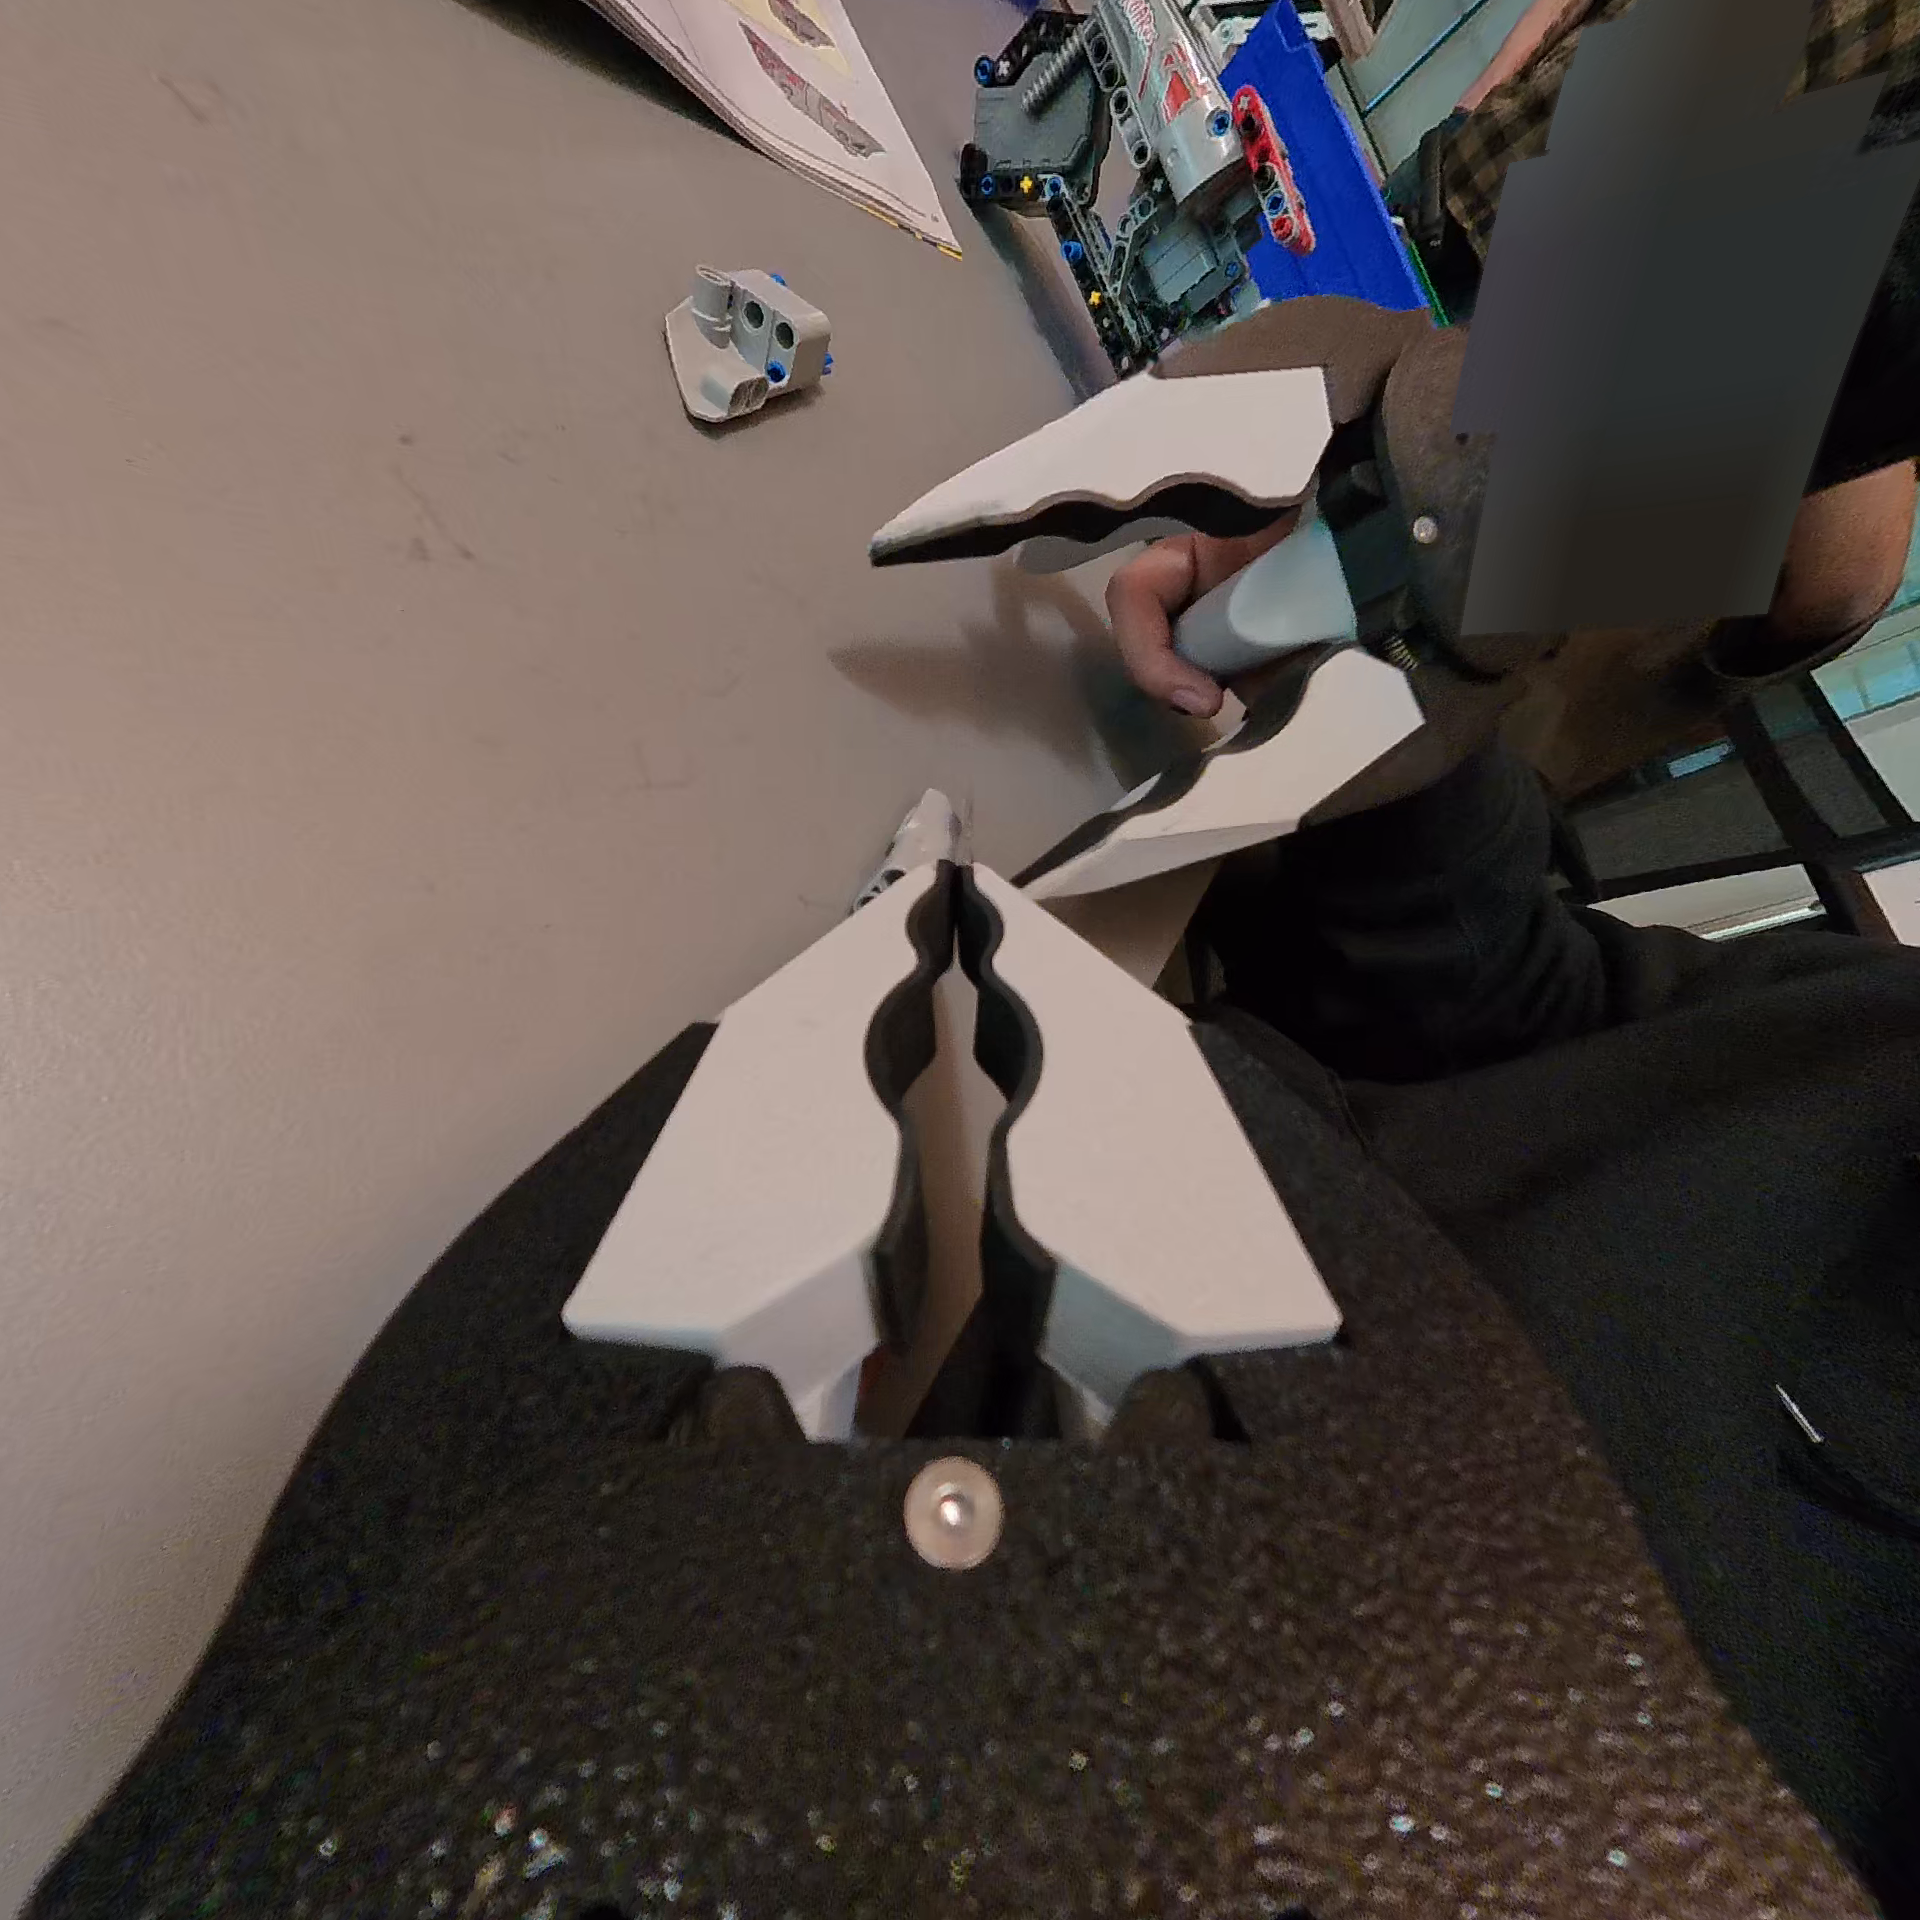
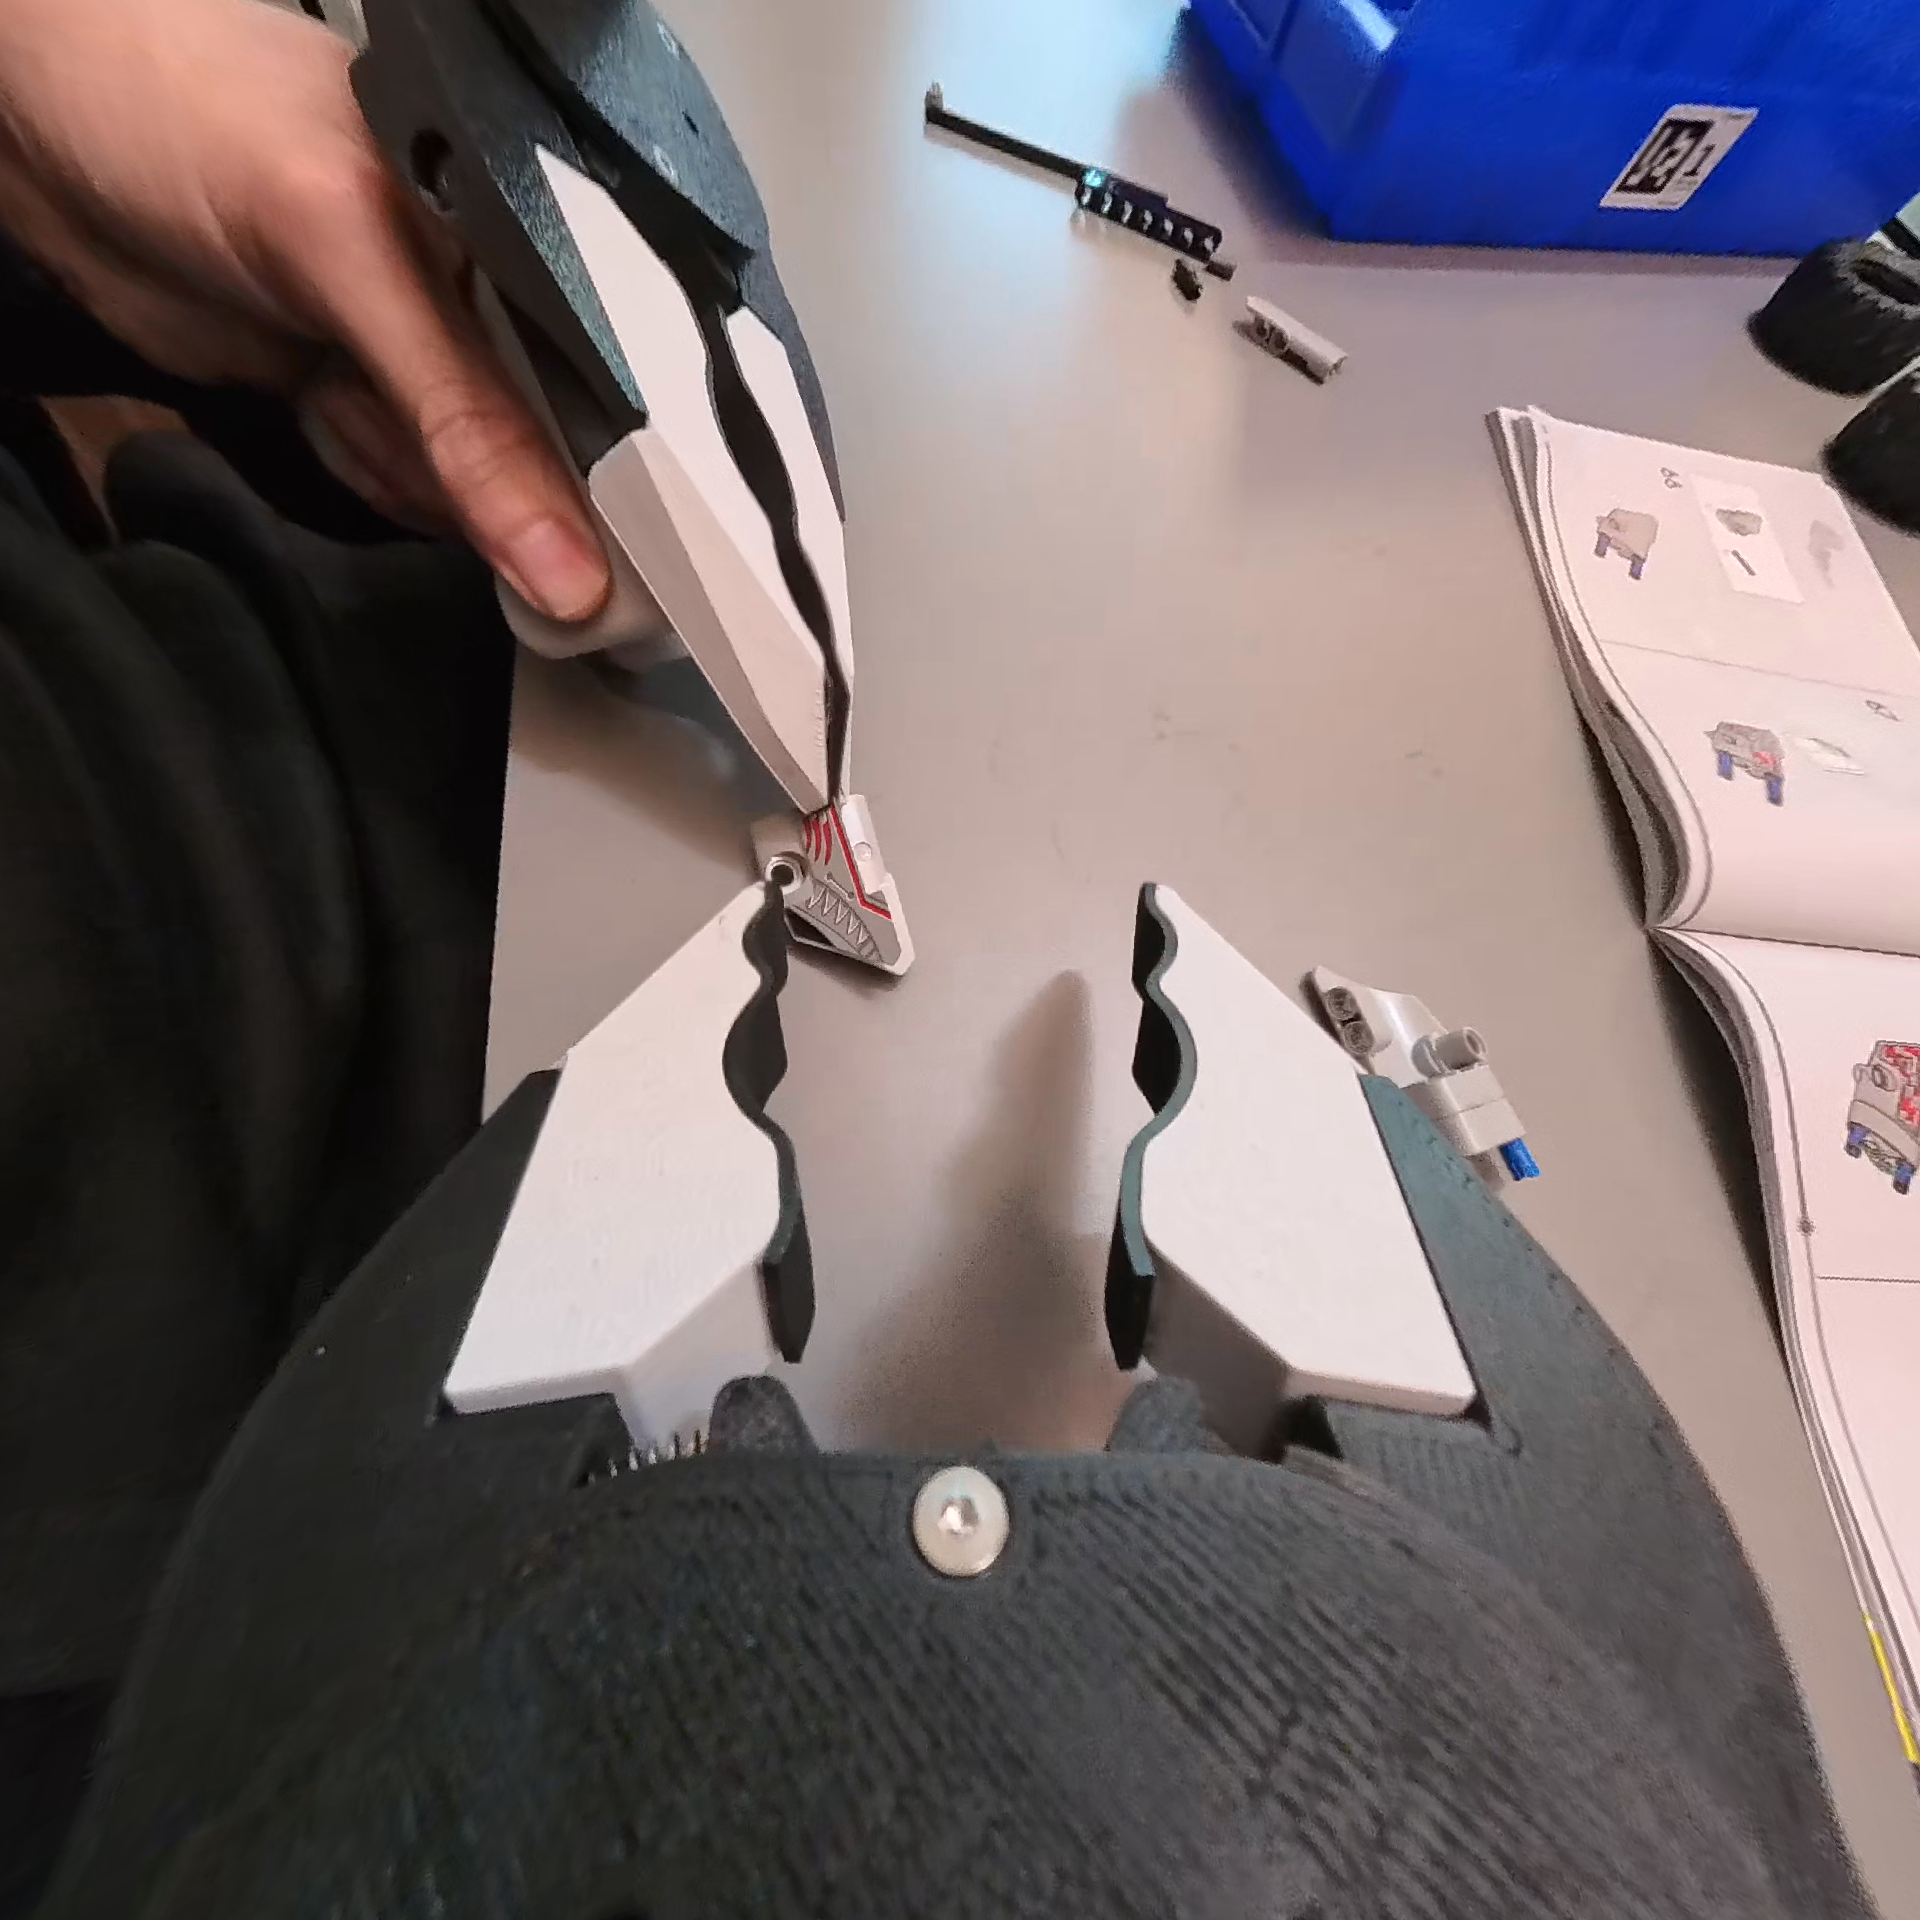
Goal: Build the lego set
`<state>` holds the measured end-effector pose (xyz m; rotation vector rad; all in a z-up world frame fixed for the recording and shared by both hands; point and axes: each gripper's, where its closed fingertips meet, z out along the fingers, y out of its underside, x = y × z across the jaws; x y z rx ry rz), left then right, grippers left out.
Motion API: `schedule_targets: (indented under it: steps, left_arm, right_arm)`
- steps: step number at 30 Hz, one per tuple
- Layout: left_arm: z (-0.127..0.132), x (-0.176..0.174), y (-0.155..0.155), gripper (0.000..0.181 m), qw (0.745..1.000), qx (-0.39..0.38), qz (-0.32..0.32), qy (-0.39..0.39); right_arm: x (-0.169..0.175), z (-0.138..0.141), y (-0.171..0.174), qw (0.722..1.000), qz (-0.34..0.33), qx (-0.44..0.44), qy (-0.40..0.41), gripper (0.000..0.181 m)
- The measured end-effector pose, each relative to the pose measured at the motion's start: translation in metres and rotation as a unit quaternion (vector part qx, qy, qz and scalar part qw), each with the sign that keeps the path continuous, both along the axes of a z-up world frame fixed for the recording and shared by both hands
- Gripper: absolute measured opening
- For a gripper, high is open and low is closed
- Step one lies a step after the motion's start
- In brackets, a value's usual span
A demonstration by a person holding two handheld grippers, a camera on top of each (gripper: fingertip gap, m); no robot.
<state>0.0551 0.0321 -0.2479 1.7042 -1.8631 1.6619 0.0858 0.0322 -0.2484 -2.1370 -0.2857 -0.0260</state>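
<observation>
My left gripper (image 1: 954,871) is shut on the upper edge of a small grey panel with a red and toothed decal (image 2: 850,902). In the left wrist view only a grey sliver of the panel (image 1: 920,840) shows past the tips. The panel's lower end is at the grey table (image 2: 1143,623), close to its near edge. My right gripper (image 2: 956,902) is open and empty, and its left fingertip (image 2: 753,914) is right beside the panel's round hole. It also shows open in the left wrist view (image 1: 956,717). The left gripper (image 2: 828,802) comes in from the upper left in the right wrist view.
A small grey sub-assembly with blue pins (image 2: 1434,1070) (image 1: 748,343) lies to the right. An open instruction booklet (image 2: 1714,675) (image 1: 790,104) lies beyond it. A larger grey model (image 1: 1143,156) stands by a blue bin (image 2: 1558,104). A black beam (image 2: 1101,187), a small grey piece (image 2: 1294,338) and black tyres (image 2: 1849,322) lie farther off. From either gripper's tips it is about 25 cm to the small grey piece (image 2: 1294,338).
</observation>
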Motion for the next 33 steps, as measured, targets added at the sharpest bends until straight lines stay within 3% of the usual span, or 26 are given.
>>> schedule_targets:
  steps: [11,33]
  left_arm:
    - [0.0,0.001,0.0,0.0,1.0,-0.003,0.003,0.001]
    - [0.001,0.002,0.002,0.0,1.0,-0.008,0.016,0.005]
  right_arm:
    - [0.009,0.011,-0.001,0.998,-0.023,0.028,0.041,0.05]
    - [0.016,-0.003,-0.006,0.999,-0.034,-0.01,-0.003,0.052]
